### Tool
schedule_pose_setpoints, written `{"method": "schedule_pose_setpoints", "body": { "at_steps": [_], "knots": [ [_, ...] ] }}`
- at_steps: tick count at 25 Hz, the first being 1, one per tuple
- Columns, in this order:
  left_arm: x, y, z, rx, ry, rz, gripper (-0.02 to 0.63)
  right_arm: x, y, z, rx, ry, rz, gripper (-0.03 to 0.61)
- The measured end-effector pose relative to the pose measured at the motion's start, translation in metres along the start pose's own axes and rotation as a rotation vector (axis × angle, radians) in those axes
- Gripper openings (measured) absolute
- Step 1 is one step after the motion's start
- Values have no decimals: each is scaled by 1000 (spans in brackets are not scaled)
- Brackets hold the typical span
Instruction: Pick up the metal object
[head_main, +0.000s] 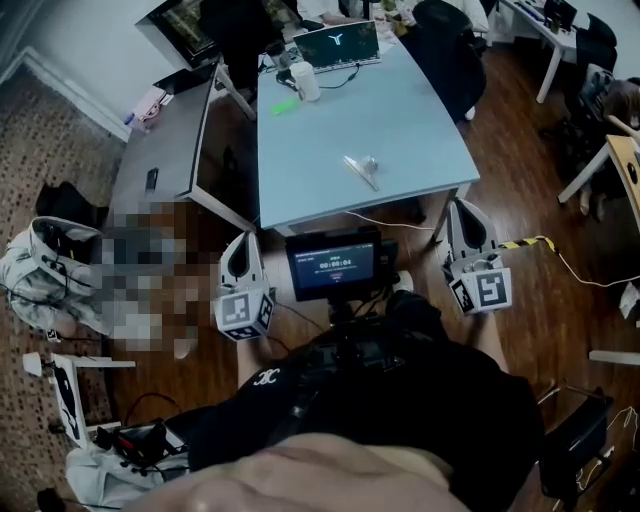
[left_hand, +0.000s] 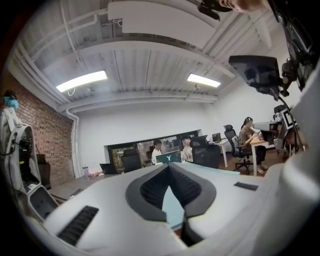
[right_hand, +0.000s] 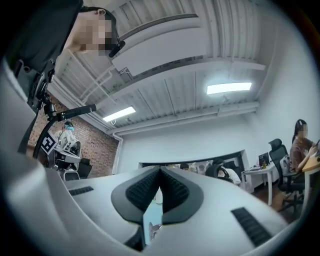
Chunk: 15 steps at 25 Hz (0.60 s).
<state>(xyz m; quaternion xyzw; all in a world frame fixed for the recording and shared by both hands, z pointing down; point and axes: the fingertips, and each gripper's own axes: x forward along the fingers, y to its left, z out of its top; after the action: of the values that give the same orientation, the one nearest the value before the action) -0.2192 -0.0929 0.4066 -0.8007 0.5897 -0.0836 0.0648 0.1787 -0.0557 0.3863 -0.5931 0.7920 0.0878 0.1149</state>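
Office desks and chairs fill the room, and a pale blue rectangular table (head_main: 400, 110) stands ahead of both pairs of jaws. The small shiny metal object (head_main: 362, 168) lies on it, well beyond the tips and between their two lines. The left gripper (head_main: 243, 240) and the right gripper (head_main: 463, 208) are both clenched tip to tip, grasping nothing, short of the table's near edge.

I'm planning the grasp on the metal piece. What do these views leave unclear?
- Small silver metal object: too small in the head view to tell its shape; in the right gripper view the fingers hide all but a sliver.
- Black mounted screen: text too small to read in the head view.
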Motion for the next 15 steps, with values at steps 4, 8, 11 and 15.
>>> {"method": "schedule_pose_setpoints", "body": {
  "at_steps": [4,8,11,15],
  "knots": [
    [98,6,24,-16,-34,6,9,84,-41,-30,21,33,44,-17],
    [141,-4,28,-29,-23,33,9,121,-65,-44,61,74,107,-17],
    [154,-13,31,-32,-17,44,9,139,-72,-42,100,76,138,-17],
    [177,-3,31,-27,-14,42,9,173,-71,-47,112,87,171,-17]
  ]
}}
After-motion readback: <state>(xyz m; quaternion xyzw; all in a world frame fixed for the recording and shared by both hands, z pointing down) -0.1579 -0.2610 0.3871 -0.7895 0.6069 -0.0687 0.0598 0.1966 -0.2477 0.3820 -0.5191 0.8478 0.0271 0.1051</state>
